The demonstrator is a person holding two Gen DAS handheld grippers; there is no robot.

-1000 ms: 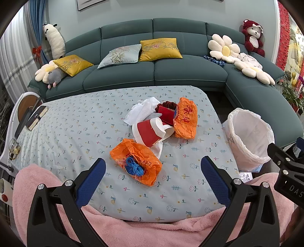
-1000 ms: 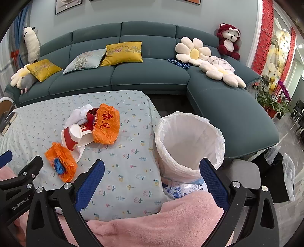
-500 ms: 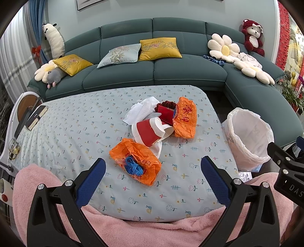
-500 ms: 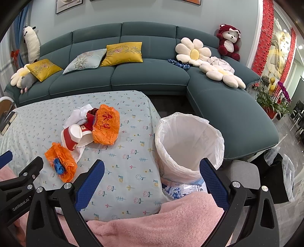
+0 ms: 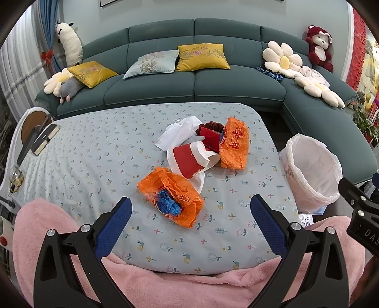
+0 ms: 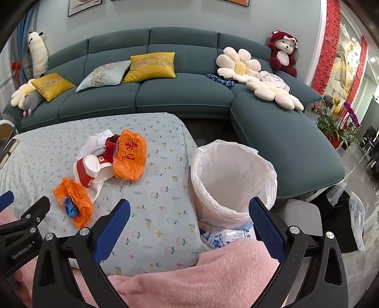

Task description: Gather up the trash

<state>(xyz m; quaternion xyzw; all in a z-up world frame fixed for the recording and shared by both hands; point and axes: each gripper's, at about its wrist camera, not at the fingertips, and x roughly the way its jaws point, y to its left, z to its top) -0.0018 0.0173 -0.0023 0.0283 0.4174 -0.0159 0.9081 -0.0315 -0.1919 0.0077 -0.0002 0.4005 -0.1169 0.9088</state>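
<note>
Nothing collected: white-lined round trash bin (image 6: 233,180) beside table looked empty. Crumpled orange plastic bag (image 5: 170,197), red-white paper cup (image 5: 187,161), second orange bag (image 5: 234,144) lay on tablecloth. My left gripper (image 5: 190,220), right gripper (image 6: 189,222) spread wide, holding nothing.

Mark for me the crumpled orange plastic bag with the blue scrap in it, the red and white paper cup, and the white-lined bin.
Crumpled orange plastic bag (image 5: 174,197): left wrist view, its middle.
Red and white paper cup (image 5: 186,161): left wrist view, red side wall.
White-lined bin (image 6: 233,180): right wrist view, inner liner wall.

Home living room: teal sectional sofa (image 6: 184,94), throw cushions (image 6: 150,65), plush toys (image 6: 283,53), framed wall pictures (image 6: 85,6).
</note>
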